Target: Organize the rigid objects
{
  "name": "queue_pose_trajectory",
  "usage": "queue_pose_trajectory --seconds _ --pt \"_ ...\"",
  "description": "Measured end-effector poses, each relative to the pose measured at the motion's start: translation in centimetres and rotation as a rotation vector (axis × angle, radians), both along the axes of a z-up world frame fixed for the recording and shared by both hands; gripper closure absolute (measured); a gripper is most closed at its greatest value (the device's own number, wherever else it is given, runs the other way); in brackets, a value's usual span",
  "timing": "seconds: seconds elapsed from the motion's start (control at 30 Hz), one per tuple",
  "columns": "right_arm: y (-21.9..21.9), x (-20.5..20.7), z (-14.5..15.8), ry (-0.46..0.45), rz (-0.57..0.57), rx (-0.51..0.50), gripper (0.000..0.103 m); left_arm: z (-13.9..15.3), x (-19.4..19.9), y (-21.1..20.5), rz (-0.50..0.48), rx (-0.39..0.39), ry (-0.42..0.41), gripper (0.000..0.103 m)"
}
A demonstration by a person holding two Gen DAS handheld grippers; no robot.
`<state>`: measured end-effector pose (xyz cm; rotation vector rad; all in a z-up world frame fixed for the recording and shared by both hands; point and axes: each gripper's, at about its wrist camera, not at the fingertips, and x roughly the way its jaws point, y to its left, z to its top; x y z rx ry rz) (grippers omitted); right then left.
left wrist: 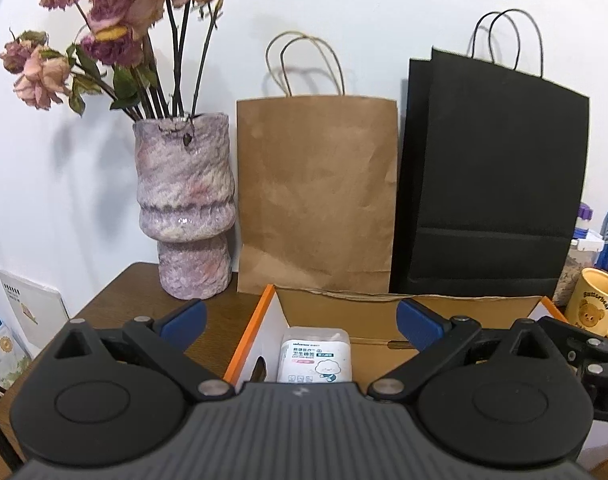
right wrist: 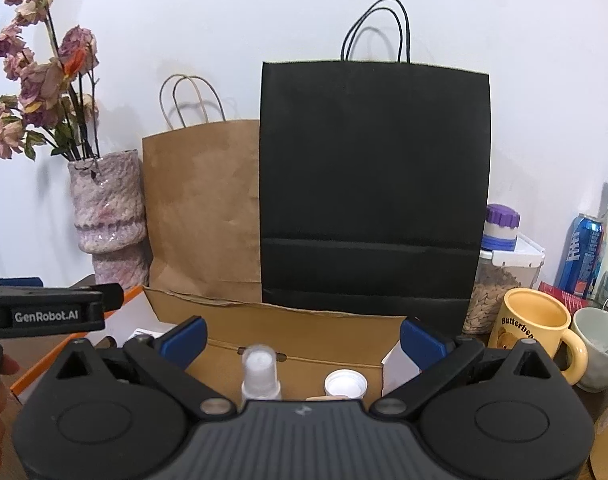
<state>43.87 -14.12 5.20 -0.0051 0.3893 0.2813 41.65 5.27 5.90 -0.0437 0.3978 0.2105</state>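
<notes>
Brown wooden desk (left wrist: 120, 300) here, and along the wall stand a purple vase (left wrist: 186, 208), a brown paper bag (left wrist: 317, 196) and a black bag (left wrist: 491, 184). In front sits an open cardboard box (left wrist: 250, 334), a yellow mug (right wrist: 533, 320) just right.

a home: dried flowers in a vase (left wrist: 186, 204), paper bags (left wrist: 317, 196), mugs (right wrist: 531, 326) on a wooden table (left wrist: 136, 296).

Left gripper (left wrist: 302, 316), right gripper (right wrist: 302, 334): jaws wide.
</notes>
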Motion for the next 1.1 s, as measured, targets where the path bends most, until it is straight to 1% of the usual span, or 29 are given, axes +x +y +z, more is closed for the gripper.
queue_pose_trajectory --seconds 0.13,0.53,0.73,1.1 --pt "-0.4 -1.1 0.5 -0.019 -0.001 0.005 0.0 0.4 -1.1 -0.4 -0.005 0.011 -0.015 0.0" --pt "-2.3 -4.9 1.1 -0.033 -0.024 0.012 0.0 1.5 -5.4 -0.1 0.001 -0.012 -0.034 0.0" --pt "-3.1 -7.7 1.6 -0.043 -0.022 0.023 0.0 2.1 -8.3 -0.5 -0.011 -0.011 -0.046 0.0" --pt "-4.1 -13.1 2.3 -0.044 -0.011 0.031 0.0 2.5 -13.5 -1.5 -0.047 0.002 -0.036 0.0"
